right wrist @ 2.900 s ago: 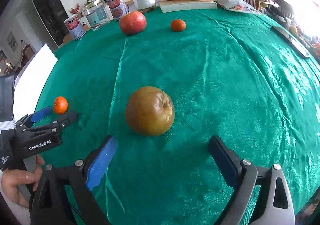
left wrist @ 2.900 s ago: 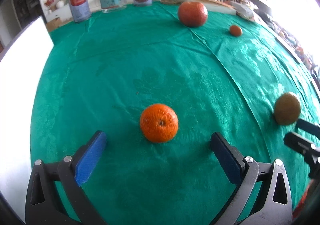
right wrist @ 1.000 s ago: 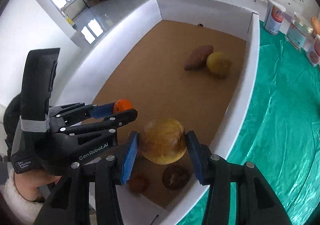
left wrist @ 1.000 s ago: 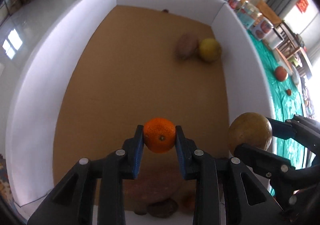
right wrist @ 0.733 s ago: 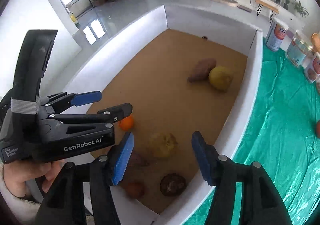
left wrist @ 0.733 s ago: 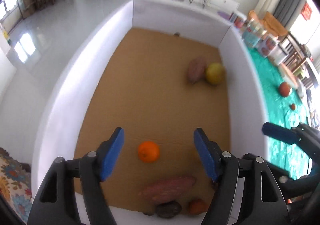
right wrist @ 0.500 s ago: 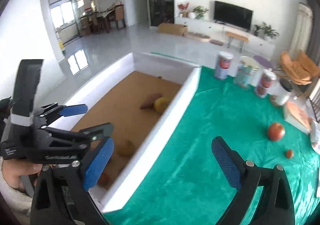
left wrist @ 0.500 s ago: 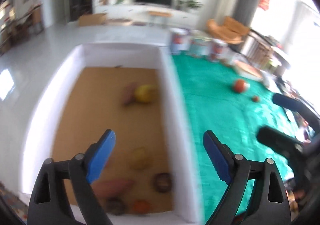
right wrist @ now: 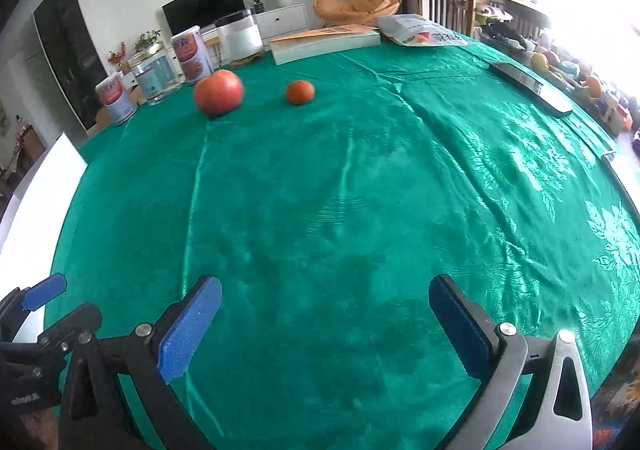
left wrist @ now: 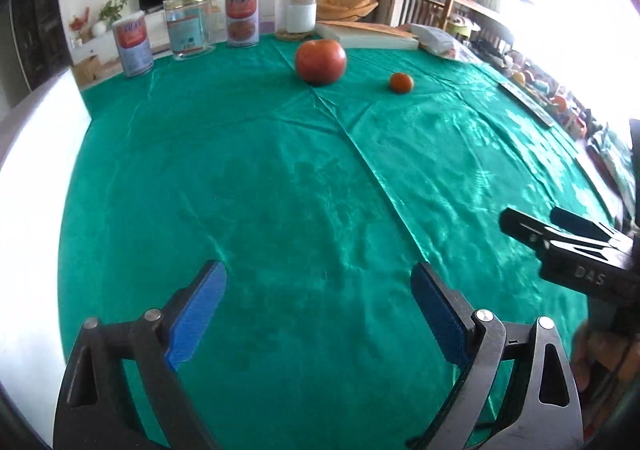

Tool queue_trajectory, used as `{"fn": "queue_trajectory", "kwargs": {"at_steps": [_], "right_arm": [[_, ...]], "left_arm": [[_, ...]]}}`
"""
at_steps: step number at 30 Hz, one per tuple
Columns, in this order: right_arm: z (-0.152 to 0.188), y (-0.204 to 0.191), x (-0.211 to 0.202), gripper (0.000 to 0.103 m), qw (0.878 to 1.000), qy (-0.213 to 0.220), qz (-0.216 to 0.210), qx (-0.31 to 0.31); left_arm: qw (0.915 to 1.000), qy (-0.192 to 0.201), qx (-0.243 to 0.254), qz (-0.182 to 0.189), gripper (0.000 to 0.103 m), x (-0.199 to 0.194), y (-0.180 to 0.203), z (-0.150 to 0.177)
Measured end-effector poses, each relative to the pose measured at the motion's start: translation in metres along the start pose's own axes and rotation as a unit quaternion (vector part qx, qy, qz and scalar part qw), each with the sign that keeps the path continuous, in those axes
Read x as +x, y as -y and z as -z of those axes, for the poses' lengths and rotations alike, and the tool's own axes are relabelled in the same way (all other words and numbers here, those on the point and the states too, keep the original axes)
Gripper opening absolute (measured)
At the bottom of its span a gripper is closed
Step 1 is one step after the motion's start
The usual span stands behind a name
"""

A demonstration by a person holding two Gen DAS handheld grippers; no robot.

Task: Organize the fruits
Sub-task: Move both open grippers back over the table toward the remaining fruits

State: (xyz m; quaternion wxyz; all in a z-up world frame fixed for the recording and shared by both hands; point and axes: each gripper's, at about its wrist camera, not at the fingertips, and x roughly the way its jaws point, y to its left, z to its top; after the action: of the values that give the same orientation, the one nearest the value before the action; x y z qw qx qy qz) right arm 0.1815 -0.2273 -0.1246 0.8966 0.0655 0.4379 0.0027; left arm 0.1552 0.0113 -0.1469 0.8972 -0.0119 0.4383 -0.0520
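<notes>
Now both claws hover low over the green satin tablecloth, aimed at the far fruit, presumably to reach it next. Left gripper is spread wide and empty; right gripper likewise gapes, holding nothing. Far across the cloth sit a large red round fruit and, just right of it, a small orange mandarin. Lettering "DAS" shows on the right gripper's body in the left view; the tin labels are unreadable.

The tablecloth was shiny green with a woven leaf pattern. The big fruit was red-orange, the small fruit orange. Blue pads lined black gripper fingers.
</notes>
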Motion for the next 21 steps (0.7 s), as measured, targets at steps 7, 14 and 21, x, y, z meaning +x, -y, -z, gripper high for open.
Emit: {"fn": "queue_trajectory", "kwargs": {"at_steps": [7, 14, 21], "right_arm": [[-0.007, -0.013, 0.036, 0.103, 1.0, 0.012, 0.014, -0.018], [-0.005, -0.005, 0.034, 0.103, 0.999, 0.03, 0.022, -0.011], [-0.005, -0.002, 0.041, 0.103, 0.999, 0.021, 0.026, -0.009]], "left_arm": [[0.9992, -0.015, -0.02, -0.03, 0.094, 0.038, -0.013, -0.012], [0.9988, -0.002, -0.02, -0.045, 0.094, 0.041, -0.018, -0.017], [0.9985, -0.006, -0.014, -0.052, 0.095, 0.047, -0.016, -0.015]]}}
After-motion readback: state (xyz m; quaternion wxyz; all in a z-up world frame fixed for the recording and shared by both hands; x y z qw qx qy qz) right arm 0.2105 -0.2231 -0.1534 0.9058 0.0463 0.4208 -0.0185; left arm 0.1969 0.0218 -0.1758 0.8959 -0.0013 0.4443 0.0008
